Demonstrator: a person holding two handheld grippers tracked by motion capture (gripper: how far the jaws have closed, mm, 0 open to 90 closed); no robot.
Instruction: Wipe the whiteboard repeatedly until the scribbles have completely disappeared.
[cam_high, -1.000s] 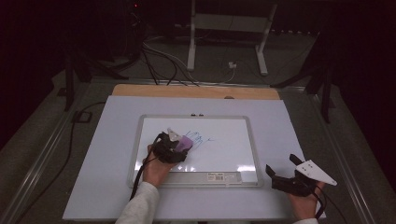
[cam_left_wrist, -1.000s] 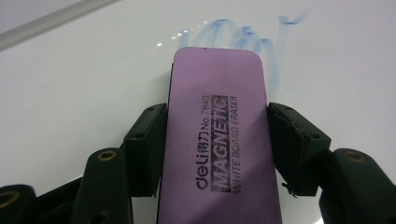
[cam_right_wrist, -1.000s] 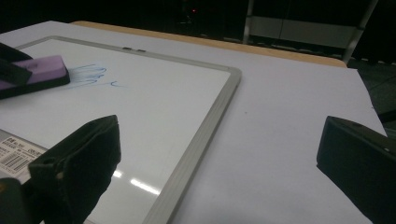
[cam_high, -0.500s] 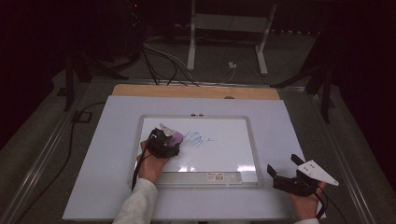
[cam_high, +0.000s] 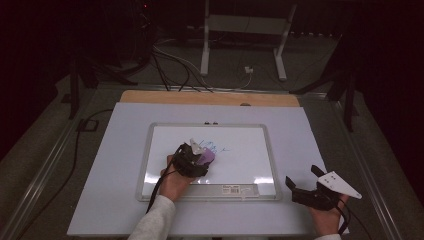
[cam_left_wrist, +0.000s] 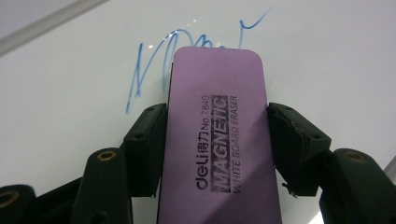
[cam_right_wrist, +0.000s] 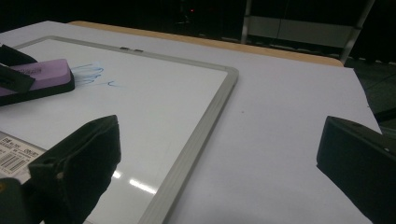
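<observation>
Magnetic whiteboard eraser (cam_left_wrist: 217, 140), purple, is clamped by its long sides between the jaws of the left gripper (cam_high: 192, 159). It lies flat on the whiteboard (cam_high: 250, 165), left of the board's centre, its far end touching the blue marker scribble (cam_left_wrist: 154, 65). The right gripper (cam_high: 306, 187) rests off the board's near right corner on the white table sheet (cam_high: 310, 130), jaws spread wide and holding nothing.
</observation>
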